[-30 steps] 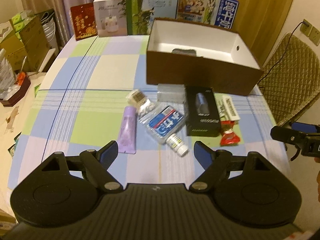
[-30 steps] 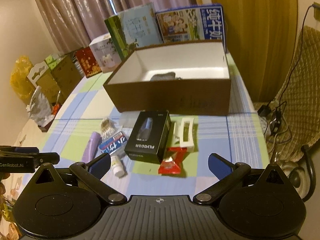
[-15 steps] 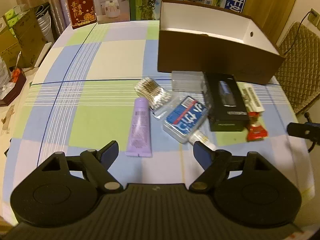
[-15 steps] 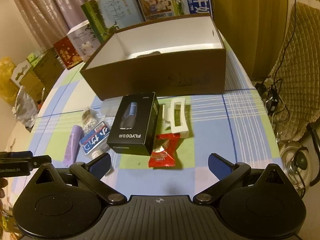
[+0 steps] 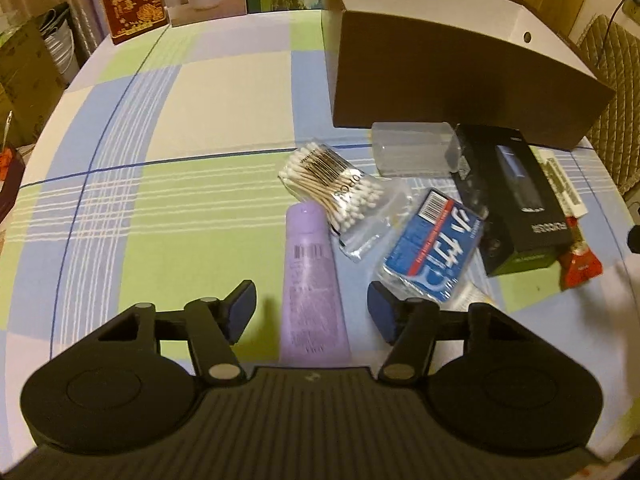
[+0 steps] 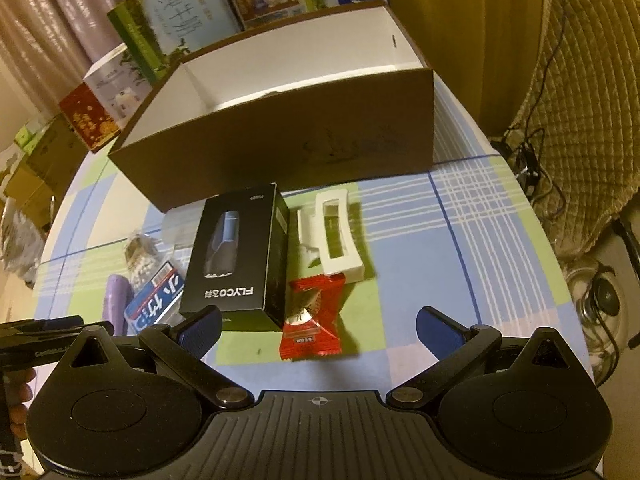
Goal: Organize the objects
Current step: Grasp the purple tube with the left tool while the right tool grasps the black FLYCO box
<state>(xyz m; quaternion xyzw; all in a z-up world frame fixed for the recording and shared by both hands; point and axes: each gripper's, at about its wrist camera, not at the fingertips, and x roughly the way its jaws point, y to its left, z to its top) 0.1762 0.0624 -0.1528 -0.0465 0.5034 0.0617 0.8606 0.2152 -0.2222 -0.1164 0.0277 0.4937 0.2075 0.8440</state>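
The left tool (image 5: 312, 312) hangs released, straddling the near end of the purple tube (image 5: 311, 284), whose long axis runs from the desk's near edge toward the cardboard box (image 5: 448, 80); the right tool (image 6: 318, 326), also spread, sits nearer the red sachet (image 6: 314, 318).

Loose items beside an open box

A purple tube (image 5: 311, 280), cotton swabs (image 5: 334, 186), blue packet (image 5: 436, 250), black carton (image 6: 240, 256), white clip (image 6: 332, 236) and red sachet (image 6: 312, 320) lie before the brown box (image 6: 304, 136).

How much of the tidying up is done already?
Hardly any. The brown box shows only white inside from here. Nothing is held: the left gripper is open around the purple tube, the right gripper open by the red packet. The black box, white clip and cotton swabs wait on the table.
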